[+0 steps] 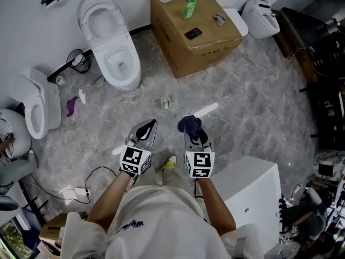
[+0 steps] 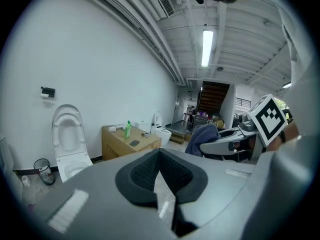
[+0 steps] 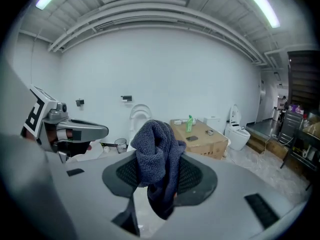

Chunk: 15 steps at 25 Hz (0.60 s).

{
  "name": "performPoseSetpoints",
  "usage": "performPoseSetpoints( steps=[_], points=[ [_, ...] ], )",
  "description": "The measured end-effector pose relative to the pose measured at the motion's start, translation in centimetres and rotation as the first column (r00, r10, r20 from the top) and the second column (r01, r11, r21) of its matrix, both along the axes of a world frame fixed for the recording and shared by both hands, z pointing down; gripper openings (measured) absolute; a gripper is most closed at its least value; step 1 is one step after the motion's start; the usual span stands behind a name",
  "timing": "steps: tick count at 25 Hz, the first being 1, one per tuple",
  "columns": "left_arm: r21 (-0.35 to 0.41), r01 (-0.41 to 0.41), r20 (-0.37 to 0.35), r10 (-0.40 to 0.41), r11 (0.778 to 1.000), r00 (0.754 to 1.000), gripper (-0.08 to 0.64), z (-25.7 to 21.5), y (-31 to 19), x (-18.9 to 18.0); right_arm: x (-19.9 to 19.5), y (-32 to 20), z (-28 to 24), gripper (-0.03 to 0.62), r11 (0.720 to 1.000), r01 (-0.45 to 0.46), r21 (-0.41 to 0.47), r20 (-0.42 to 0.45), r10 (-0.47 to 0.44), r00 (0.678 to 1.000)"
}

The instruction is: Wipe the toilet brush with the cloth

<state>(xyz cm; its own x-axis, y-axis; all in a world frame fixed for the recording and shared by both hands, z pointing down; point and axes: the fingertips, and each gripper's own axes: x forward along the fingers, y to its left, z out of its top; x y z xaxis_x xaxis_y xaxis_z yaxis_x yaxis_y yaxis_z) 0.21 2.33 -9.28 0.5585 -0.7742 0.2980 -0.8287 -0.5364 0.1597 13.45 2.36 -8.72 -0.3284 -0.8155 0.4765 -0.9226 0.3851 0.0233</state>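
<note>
Dark blue terry cloth sits bunched in the right gripper's tongs, which grasp it above the floor. At nine o'clock, just beside it, the left gripper's tongs are clenched on nothing. Neither holds a brush. A purple-and-white thing at ten o'clock may be it. The left should probably take its handle first, so the cloth can wrap around it.

Open floor ahead; toilet and cardboard box flank beyond
</note>
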Motion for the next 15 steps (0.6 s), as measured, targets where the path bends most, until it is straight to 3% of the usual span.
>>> performPoseSetpoints(
  steps=[9,15],
  points=[
    [0.113,0.012,-0.037,-0.008,0.993,0.999,-0.002,-7.1,1.0,-0.1,-0.5,1.1,-7.8,0.166,0.991,0.018,0.130,0.010,-0.019,1.000],
    [0.187,-0.019,-0.008,0.021,0.982,1.000,-0.002,-10.3,1.7,-0.2,-1.0,2.2,-10.7,0.166,0.982,0.021,0.186,0.019,-0.024,1.000]
  ],
)
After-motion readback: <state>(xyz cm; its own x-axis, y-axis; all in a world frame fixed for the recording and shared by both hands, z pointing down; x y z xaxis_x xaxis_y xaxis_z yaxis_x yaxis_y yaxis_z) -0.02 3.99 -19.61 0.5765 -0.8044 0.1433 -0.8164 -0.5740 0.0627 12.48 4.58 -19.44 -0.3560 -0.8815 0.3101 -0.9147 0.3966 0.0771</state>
